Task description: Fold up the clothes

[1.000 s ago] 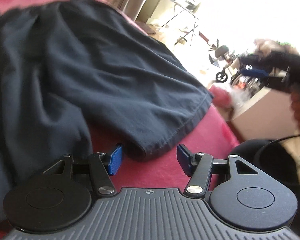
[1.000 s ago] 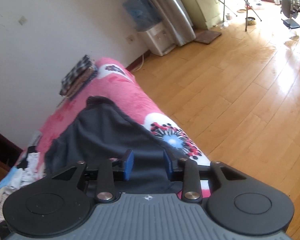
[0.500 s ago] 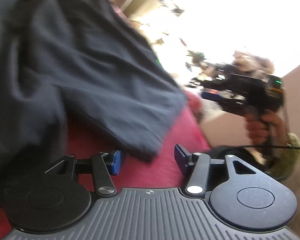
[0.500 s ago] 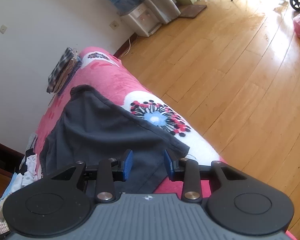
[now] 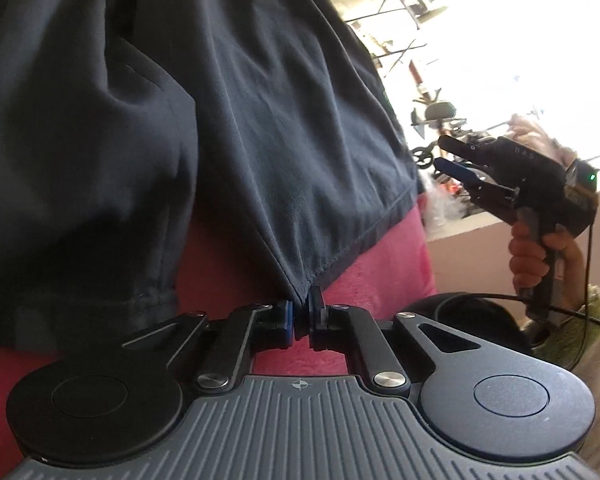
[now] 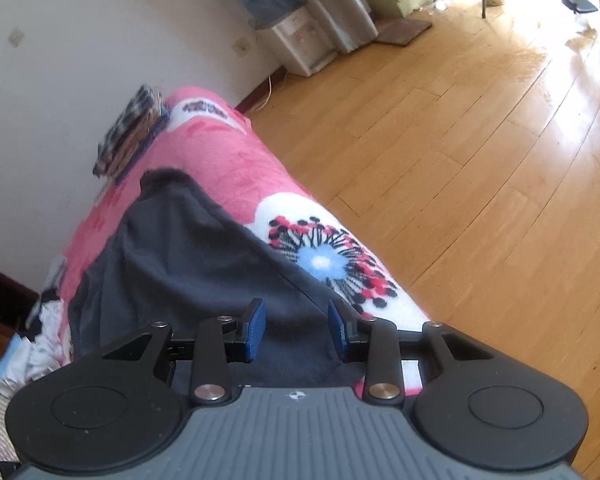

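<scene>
A dark navy garment (image 5: 260,120) lies spread on a pink flowered blanket (image 5: 220,256). My left gripper (image 5: 300,314) is low over the blanket. Its jaws are closing, and the blue pads pinch the garment's stitched hem corner between them. In the right wrist view the same garment (image 6: 188,264) runs along the bed's edge. My right gripper (image 6: 296,326) hovers open just above the garment's near border, with cloth below the gap and no contact visible. The right gripper (image 5: 444,154) also shows in the left wrist view, held up in a person's hand (image 5: 532,248).
The blanket (image 6: 228,160) drops off to a wooden floor (image 6: 460,160) on the right. A folded checked cloth pile (image 6: 132,132) lies at the bed's far end by the wall. Loose clothes (image 6: 20,360) are heaped at the left. A water dispenser (image 6: 292,44) stands by the wall.
The left gripper's jaws went from wide apart to pinching the hem corner, while it rolled and sank. The right gripper came down closer to the garment's edge, its gap unchanged.
</scene>
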A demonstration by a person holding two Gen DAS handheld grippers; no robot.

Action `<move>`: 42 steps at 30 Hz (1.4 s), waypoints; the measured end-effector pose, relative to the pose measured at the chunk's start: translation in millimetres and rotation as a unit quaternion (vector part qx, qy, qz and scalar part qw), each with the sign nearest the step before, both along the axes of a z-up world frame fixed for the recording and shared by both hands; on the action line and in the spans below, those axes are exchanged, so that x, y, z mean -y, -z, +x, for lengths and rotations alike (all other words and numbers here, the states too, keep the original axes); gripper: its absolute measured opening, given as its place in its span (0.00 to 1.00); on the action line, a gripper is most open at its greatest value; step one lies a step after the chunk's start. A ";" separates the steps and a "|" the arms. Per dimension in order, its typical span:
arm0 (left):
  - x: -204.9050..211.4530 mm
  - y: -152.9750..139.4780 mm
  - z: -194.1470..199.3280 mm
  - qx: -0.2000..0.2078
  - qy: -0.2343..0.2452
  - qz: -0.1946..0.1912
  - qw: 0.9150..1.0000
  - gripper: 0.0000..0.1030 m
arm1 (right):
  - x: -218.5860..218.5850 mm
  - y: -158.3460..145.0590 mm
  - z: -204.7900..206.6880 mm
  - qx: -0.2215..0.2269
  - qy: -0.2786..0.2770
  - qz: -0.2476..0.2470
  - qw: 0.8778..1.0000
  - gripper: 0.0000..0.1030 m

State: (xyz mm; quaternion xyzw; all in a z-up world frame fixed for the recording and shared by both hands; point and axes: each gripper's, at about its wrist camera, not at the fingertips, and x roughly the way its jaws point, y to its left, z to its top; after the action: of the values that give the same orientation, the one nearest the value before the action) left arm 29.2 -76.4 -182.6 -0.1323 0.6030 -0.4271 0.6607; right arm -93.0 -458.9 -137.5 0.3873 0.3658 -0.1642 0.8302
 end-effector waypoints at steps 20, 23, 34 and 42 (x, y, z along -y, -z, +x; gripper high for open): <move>-101.4 -78.5 12.7 0.138 -0.151 0.166 0.965 0.62 | -189.1 -75.4 62.2 0.049 -0.240 -0.041 0.969 0.36; -104.0 -60.9 23.2 0.113 -0.171 0.210 0.956 0.47 | -218.0 -58.8 59.1 0.038 -0.244 -0.005 0.969 0.36; -199.5 -85.0 37.4 -0.034 -0.417 0.125 0.900 0.25 | -226.2 -45.1 10.9 0.047 -0.205 0.037 0.977 0.36; -159.1 -128.9 42.7 0.085 -0.331 0.150 0.928 0.56 | -239.7 -75.7 0.6 0.108 -0.260 0.010 0.959 0.36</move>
State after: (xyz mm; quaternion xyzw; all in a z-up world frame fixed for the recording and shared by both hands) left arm 71.8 82.7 -53.7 -0.1870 0.5235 -0.0986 0.8254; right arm -92.4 -219.2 -61.8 0.3027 0.3637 0.1040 0.8748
